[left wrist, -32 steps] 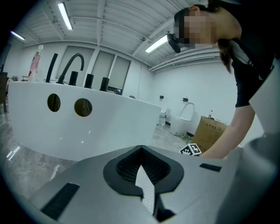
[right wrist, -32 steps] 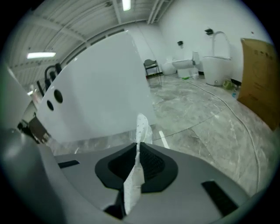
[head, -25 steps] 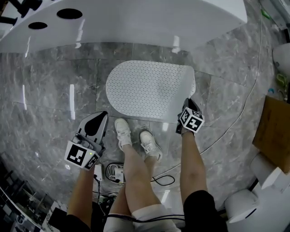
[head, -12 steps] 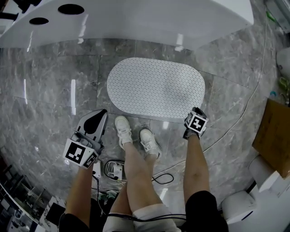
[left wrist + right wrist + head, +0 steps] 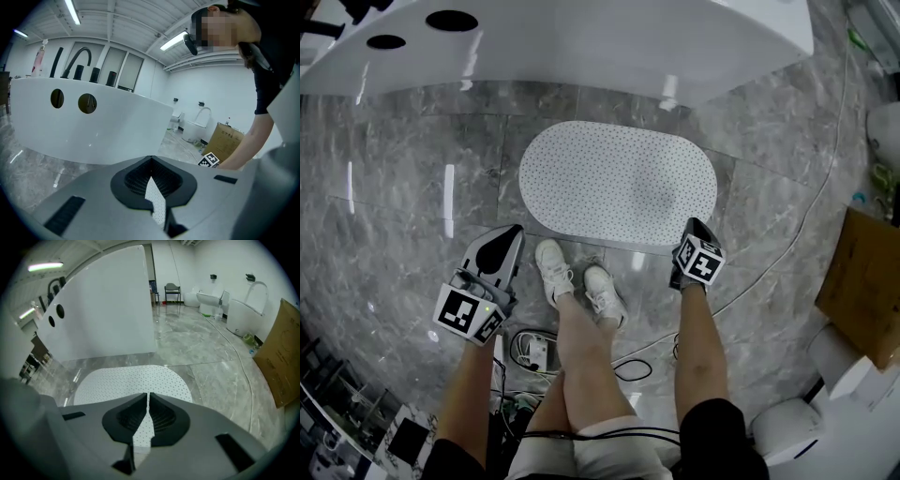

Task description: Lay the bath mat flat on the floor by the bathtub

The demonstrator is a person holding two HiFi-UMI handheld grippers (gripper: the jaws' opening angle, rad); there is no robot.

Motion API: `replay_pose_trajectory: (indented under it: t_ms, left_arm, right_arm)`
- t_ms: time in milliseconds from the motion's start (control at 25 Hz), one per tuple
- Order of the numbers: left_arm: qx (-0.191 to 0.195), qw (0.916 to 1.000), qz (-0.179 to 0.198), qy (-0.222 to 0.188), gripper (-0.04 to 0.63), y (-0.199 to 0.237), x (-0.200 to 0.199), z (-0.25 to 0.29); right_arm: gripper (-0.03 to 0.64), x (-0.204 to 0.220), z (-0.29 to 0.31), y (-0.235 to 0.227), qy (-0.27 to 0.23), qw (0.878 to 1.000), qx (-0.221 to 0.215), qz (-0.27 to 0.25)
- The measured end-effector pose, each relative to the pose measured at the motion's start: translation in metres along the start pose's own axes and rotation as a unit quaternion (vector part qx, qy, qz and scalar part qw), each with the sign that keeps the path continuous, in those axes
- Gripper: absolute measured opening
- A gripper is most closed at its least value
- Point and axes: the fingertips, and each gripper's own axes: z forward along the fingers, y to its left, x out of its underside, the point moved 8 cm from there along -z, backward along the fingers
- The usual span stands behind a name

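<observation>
Bath mat [image 5: 619, 183], oval, white, dotted, lies flat on marble floor [image 5: 394, 187]; left tongs [image 5: 150, 161] and right tongs [image 5: 147, 397] closed.

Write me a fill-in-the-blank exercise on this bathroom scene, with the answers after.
The white dotted oval bath mat lies ____ on the grey marble floor.
Beyond the mat's far edge stands the white ____.
The gripper closest to the mat is the person's ____ one.
Missing words: flat; bathtub; right.
</observation>
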Motion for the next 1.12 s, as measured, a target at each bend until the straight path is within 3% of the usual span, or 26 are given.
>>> replay_pose_trajectory:
  t_ms: [200, 400, 680, 1120]
  left_arm:
    - [0.000, 0.9998, 0.002, -0.017, 0.015, -0.012, -0.029, -0.001]
    - [-0.015, 0.9988, 0.006, -0.046, 0.015, -0.020, -0.068, -0.013]
    - [-0.030, 0.9969, 0.013, -0.072, 0.015, -0.030, -0.115, -0.043]
    - [-0.053, 0.9901, 0.011, -0.129, 0.015, -0.083, -0.192, -0.085]
  right_arm:
    - [0.029, -0.037, -0.039, 0.029, -0.073, 0.992, -0.102, -0.019]
    - [0.026, -0.094, -0.097, 0.057, -0.142, 0.973, -0.167, -0.067]
    - [0.026, -0.160, -0.190, 0.085, -0.217, 0.945, -0.219, -0.110]
    - [0.026, -0.219, -0.328, 0.101, -0.272, 0.899, -0.297, -0.174]
